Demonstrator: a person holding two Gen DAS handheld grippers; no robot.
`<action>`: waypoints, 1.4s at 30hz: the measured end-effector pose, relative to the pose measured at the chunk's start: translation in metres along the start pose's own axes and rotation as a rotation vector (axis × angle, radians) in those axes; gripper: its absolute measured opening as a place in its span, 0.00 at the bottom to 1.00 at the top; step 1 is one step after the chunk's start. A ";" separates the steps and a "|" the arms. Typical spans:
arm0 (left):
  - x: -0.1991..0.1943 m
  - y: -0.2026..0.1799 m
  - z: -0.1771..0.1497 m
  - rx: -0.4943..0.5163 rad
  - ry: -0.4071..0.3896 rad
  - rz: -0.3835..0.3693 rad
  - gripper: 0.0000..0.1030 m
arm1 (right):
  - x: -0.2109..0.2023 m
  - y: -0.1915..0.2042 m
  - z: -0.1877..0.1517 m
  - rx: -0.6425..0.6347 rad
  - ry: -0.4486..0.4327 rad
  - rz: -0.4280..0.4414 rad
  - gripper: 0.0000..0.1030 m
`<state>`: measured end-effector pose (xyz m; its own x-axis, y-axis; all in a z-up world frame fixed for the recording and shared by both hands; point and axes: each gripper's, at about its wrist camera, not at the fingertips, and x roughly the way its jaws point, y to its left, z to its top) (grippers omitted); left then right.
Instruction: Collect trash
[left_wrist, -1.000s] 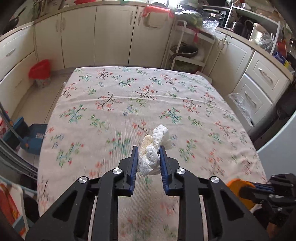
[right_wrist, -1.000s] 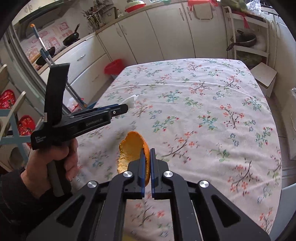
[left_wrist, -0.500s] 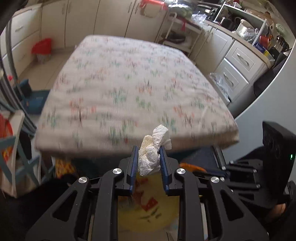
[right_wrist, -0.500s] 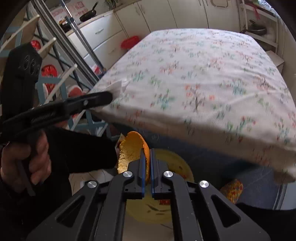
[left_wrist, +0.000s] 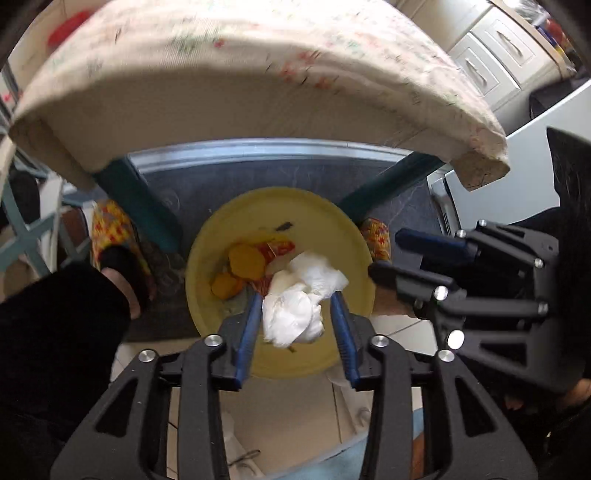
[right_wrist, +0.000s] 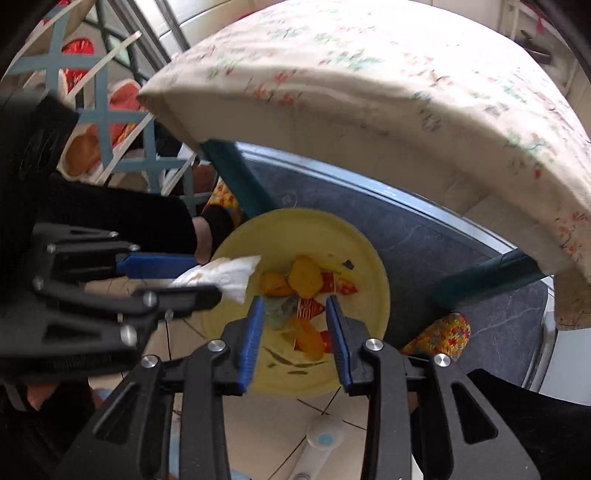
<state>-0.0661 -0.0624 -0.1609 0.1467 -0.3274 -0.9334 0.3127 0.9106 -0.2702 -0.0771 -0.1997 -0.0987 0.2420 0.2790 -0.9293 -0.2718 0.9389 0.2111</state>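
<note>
A yellow bin (left_wrist: 325, 221) stands on the floor below the table edge; it also shows in the right wrist view (right_wrist: 325, 236). It holds orange peels (left_wrist: 245, 258) and red wrappers (right_wrist: 310, 306). My left gripper (left_wrist: 295, 317) is open above the bin, and the crumpled white tissue (left_wrist: 299, 299) sits loose between its jaws. In the right wrist view the tissue (right_wrist: 225, 275) hangs at the left gripper's tips. My right gripper (right_wrist: 295, 314) is open and empty over the bin, with an orange peel (right_wrist: 308, 338) lying in the bin below it.
The table with the floral cloth (left_wrist: 258, 92) overhangs the bin, on teal legs (left_wrist: 144, 206). A dark mat (right_wrist: 424, 236) lies under the bin. A person's slippered feet (left_wrist: 110, 236) stand beside it. A lattice chair (right_wrist: 110, 122) is at the left.
Both grippers dropped from the tabletop to above the bin. The right gripper opened and let the orange peel fall in. The left gripper opened around the tissue.
</note>
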 end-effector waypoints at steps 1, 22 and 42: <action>-0.003 0.000 0.000 0.006 -0.017 0.008 0.39 | -0.003 -0.003 -0.002 0.012 -0.014 -0.003 0.36; -0.132 -0.048 0.009 0.084 -0.526 0.319 0.92 | -0.096 -0.016 -0.013 0.114 -0.457 -0.062 0.53; -0.249 -0.102 -0.041 0.086 -0.715 0.386 0.92 | -0.205 -0.005 -0.058 0.160 -0.692 -0.117 0.69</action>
<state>-0.1725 -0.0635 0.0892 0.8130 -0.1033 -0.5730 0.1846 0.9791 0.0853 -0.1790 -0.2735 0.0733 0.8106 0.1885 -0.5544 -0.0806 0.9737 0.2132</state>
